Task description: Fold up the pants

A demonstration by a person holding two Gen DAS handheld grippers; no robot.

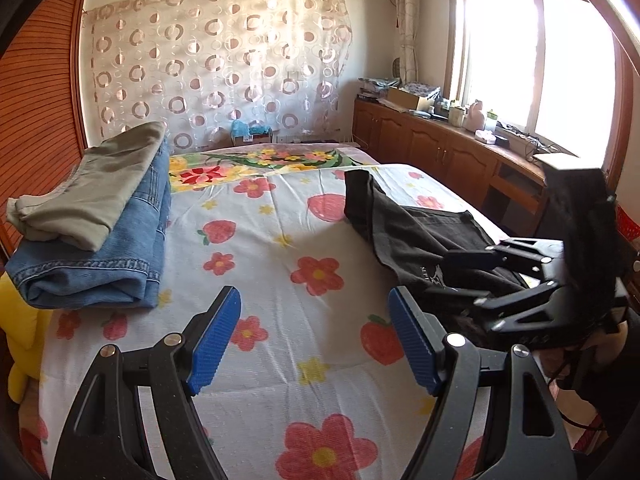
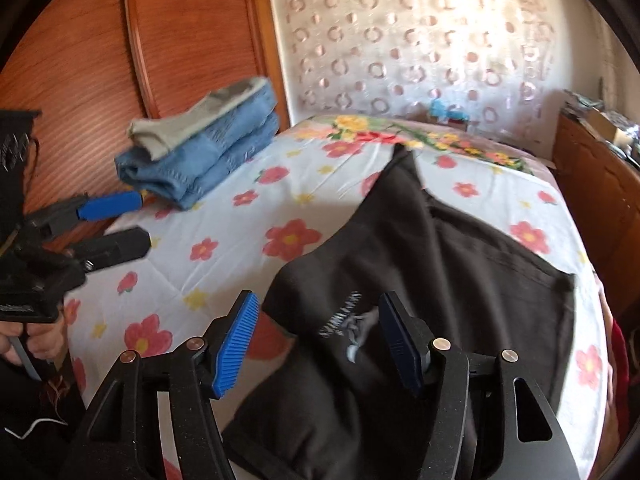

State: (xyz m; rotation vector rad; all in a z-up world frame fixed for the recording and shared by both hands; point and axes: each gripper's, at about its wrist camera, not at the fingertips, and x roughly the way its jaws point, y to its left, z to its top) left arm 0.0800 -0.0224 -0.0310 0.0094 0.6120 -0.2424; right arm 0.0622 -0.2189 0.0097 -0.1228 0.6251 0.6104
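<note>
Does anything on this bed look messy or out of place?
Only the black pants: they lie rumpled and skewed on the flowered sheet, one leg trailing toward the headboard. The stack of jeans and khaki pants looks neatly folded by comparison.

Both claws (image 1: pixel 314 340) (image 2: pixel 318 340) agape (nothing gripped)

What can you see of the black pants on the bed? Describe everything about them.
The black pants are soft, matte dark fabric with a small white printed logo near the closest end. They lie loosely on the flowered bedsheet, partly folded and rumpled, one narrow end stretching towards the far side of the bed. The right gripper hangs just above the logo end with its blue pads apart, not pressing on the cloth. They lie apart from the stack of folded jeans.
</note>
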